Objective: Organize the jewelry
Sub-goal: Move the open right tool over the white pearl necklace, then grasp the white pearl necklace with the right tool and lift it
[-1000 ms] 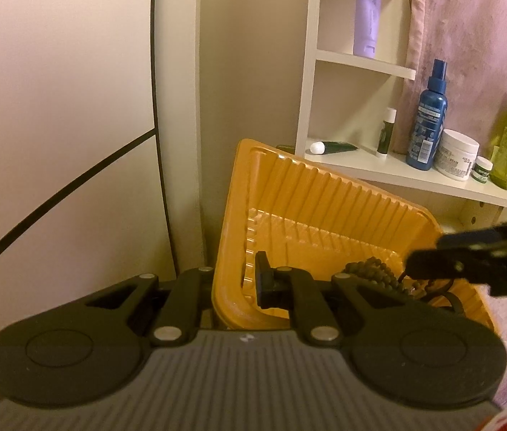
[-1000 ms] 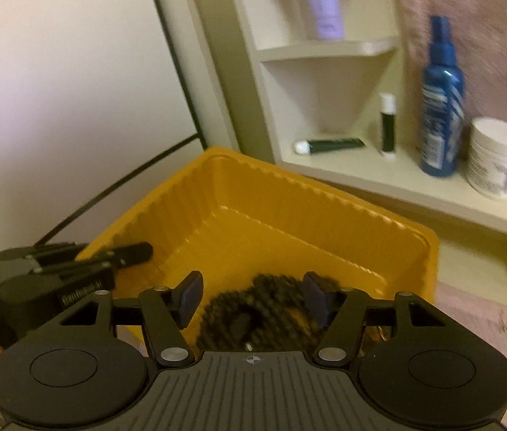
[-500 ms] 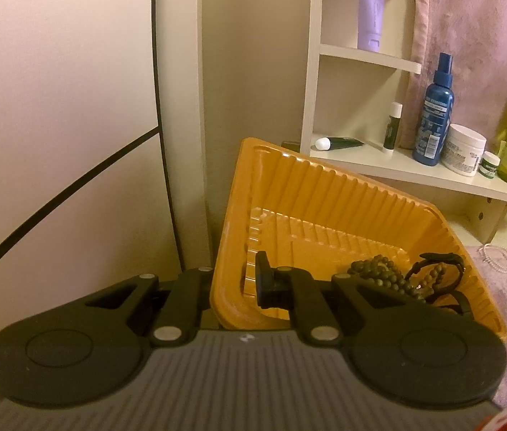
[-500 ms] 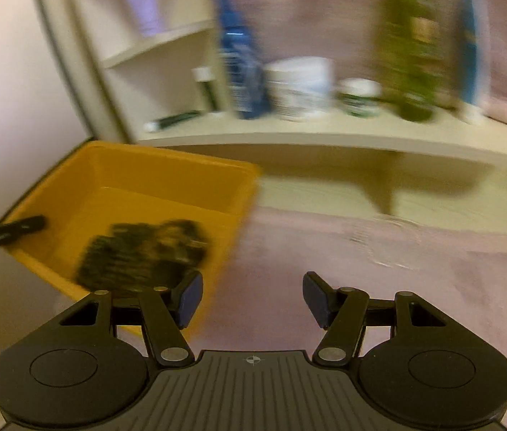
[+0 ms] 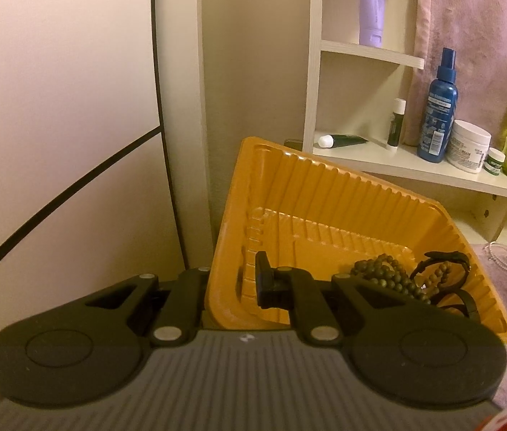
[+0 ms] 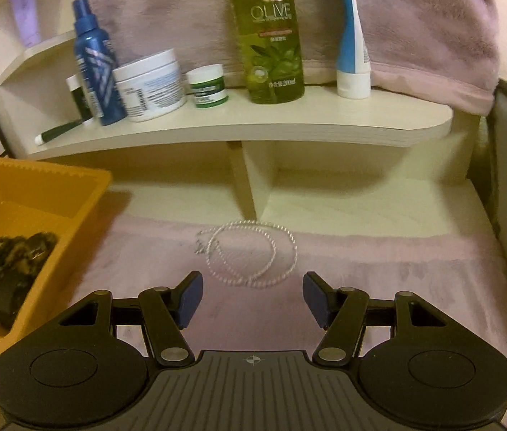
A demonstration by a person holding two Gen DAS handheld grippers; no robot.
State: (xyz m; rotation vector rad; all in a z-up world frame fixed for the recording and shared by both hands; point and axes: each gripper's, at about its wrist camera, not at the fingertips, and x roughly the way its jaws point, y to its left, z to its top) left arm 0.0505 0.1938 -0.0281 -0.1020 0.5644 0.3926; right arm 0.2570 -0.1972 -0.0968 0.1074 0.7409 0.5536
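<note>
there the left tool [image 5: 233,287] clamped the yellow tray's [image 5: 325,194] wall; the right tool [image 6: 252,296] stood apart, silver chain [image 6: 253,251] just ahead

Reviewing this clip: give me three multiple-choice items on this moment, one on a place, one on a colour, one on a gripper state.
1. Where does the white bead necklace lie?
A. in the tray
B. on the pink cloth
C. on the shelf

2. What colour is the tray?
A. orange
B. blue
C. white

3. How is the left gripper?
A. wide open
B. shut on the tray's wall
C. holding a bottle

Key: 1 B, it lies ahead of the open right gripper; 2 A, orange ribbed walls; 3 B, its fingers pinch the near wall.
</note>
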